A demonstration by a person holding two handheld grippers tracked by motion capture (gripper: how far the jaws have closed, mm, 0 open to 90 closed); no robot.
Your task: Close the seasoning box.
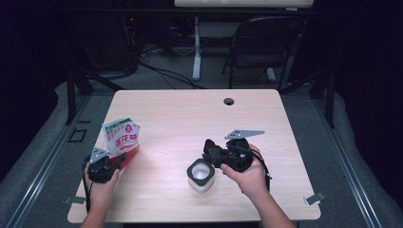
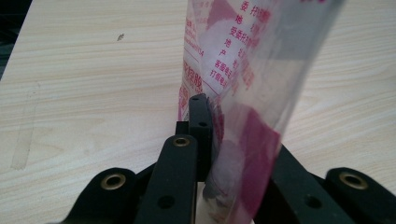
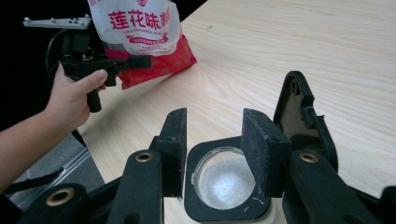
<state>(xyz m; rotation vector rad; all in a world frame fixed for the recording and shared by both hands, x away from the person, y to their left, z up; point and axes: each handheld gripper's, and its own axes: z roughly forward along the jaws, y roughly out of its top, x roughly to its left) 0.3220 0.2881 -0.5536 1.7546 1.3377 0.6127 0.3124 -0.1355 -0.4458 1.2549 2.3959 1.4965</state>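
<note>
Bag [image 1: 122,136] left of jar [image 1: 201,175]

The bag [image 1: 122,137] is standing tilted near the table's left edge, white above with red lettering and a red band along its bottom; its lower part is sitting pinched between two black jaws, and its clear plastic back [image 2: 243,93] is showing pink print. The jar [image 1: 201,175] is sitting upright on the table right of centre, well apart from the bag. It is white with a black collar, its flip lid [image 3: 303,116] is standing open, and white granules [image 3: 226,179] are lying inside.
</note>
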